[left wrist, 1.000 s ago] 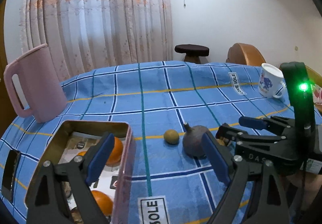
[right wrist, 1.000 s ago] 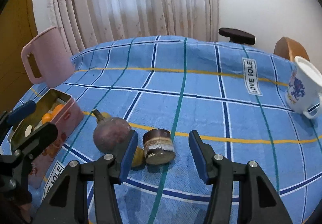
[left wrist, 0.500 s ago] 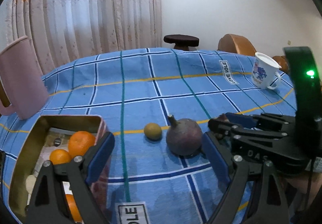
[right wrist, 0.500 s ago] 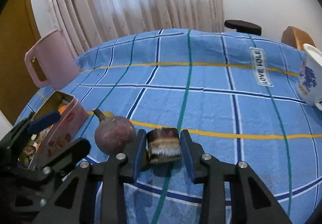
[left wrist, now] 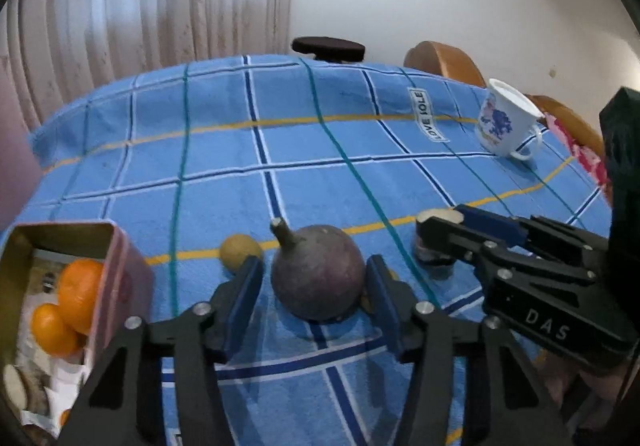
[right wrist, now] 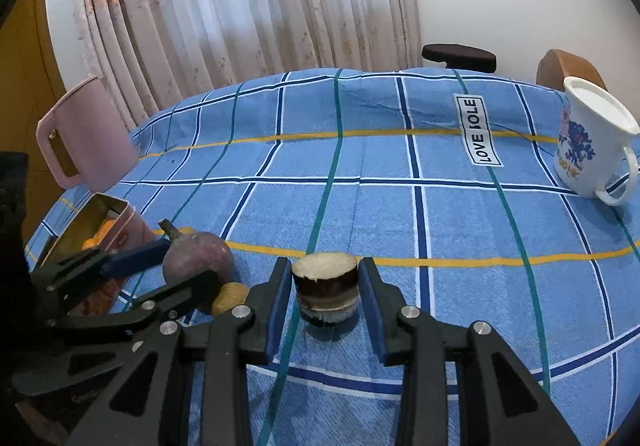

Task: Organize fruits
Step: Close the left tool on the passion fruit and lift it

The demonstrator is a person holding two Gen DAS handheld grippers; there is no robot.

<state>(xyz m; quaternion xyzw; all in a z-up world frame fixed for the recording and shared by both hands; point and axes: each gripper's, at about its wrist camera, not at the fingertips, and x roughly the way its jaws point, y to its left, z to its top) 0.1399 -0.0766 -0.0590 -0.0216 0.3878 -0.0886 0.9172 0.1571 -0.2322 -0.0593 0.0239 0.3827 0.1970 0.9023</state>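
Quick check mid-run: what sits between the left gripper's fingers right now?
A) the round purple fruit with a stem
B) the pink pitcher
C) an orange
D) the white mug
A: the left gripper has a finger on each side of the purple fruit on the blue cloth.

Left tongs, seen along their own axis: both black arms reach forward low over the tabletop, the blue-padded fingers set apart on either side of a round purple fruit, at or just off its skin. Right tongs: fingers level and parallel, pressed against both sides of a short dark cylinder. The two tongs lie side by side, tips near each other.
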